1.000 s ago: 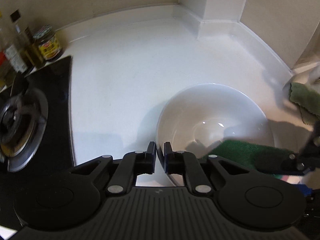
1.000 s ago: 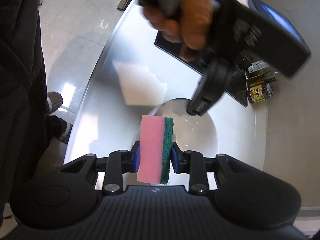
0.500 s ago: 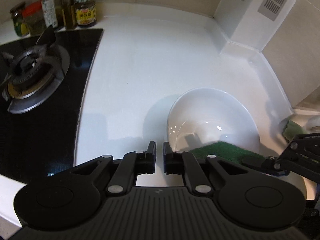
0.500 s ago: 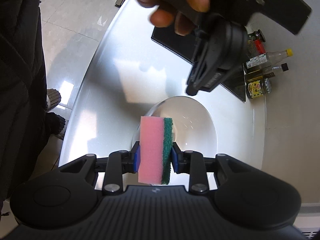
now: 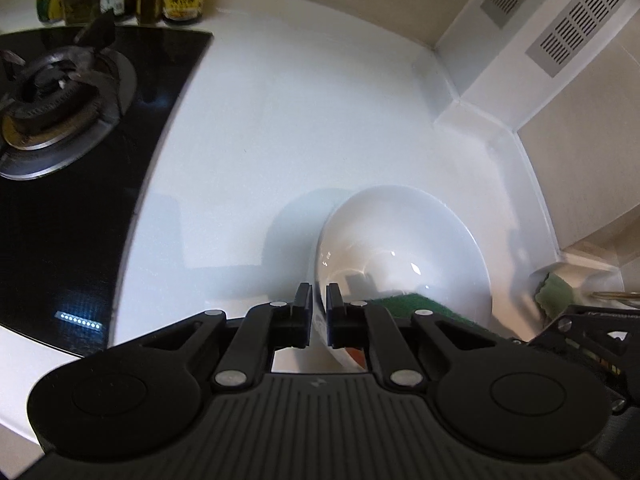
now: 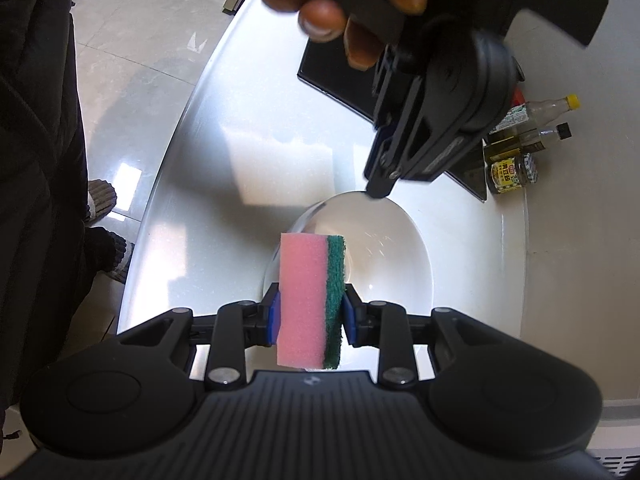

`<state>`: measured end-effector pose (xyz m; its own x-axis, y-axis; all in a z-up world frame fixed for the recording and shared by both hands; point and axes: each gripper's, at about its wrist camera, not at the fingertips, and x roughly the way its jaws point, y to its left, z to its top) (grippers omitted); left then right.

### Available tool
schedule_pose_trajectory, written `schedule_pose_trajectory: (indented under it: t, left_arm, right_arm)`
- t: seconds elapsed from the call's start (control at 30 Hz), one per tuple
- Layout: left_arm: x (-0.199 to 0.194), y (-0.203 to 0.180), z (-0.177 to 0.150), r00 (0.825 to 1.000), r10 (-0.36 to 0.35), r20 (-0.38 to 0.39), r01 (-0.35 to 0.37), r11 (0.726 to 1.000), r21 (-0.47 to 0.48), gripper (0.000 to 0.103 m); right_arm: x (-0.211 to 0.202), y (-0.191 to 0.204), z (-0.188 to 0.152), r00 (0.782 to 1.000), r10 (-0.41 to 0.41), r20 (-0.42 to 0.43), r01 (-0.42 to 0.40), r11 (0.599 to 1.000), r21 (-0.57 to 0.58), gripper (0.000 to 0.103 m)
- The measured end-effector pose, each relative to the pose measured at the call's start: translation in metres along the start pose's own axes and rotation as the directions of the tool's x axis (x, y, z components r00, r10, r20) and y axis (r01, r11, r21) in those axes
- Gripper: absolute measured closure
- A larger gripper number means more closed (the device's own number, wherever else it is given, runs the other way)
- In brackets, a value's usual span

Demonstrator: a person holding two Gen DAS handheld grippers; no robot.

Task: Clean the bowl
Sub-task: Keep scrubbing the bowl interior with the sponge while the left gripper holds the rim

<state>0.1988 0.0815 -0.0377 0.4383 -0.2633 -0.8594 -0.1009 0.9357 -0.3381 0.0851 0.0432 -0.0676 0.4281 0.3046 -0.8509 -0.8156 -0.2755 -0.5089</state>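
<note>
Both tongs clamp: left (image 5: 315, 312) apparently on bowl (image 5: 404, 256) rim, right (image 6: 309, 316) on sponge (image 6: 310, 304), bottles (image 6: 528, 128) beyond.

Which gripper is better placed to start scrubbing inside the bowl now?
Right. The right gripper clamps the pink and green sponge over the white ceramic bowl; the left gripper is pinching the bowl's rim, steadying it.
</note>
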Motion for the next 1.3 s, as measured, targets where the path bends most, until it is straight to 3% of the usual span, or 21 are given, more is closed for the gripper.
schedule_pose_trajectory:
  t: [0.23,0.4,0.67,0.93,1.07,1.3]
  left_arm:
    - [0.012,-0.018,0.004,0.999,0.052,-0.004,-0.051,0.988,0.149,0.093]
    - [0.028,-0.041,0.032,0.996,0.075,-0.039,-0.054,0.919,0.391,0.095]
    - [0.035,-0.054,0.043,0.989,0.140,-0.047,-0.110,0.911,0.399,0.095]
    - [0.004,-0.037,0.009,0.994,0.104,-0.016,-0.096,0.960,0.262,0.093]
    - [0.010,-0.039,0.006,0.994,0.109,0.003,-0.105,0.948,0.300,0.092]
    - [0.030,-0.044,0.043,0.995,0.093,-0.035,-0.068,0.893,0.444,0.095]
  right_arm:
    - [0.001,-0.004,0.001,1.000,0.005,0.008,-0.005,0.999,0.035,0.077]
    - [-0.001,-0.005,0.003,0.999,0.047,-0.014,-0.047,0.999,0.001,0.077]
    - [0.001,-0.004,-0.004,0.998,0.036,-0.050,-0.040,0.997,-0.071,0.077]
    - [0.000,-0.003,-0.007,0.998,0.029,-0.049,-0.031,0.999,-0.045,0.077]
    - [0.001,-0.006,-0.006,0.998,0.028,-0.057,-0.030,0.999,-0.031,0.077]
    - [-0.003,-0.004,-0.013,0.997,0.022,-0.071,-0.028,0.996,-0.085,0.077]
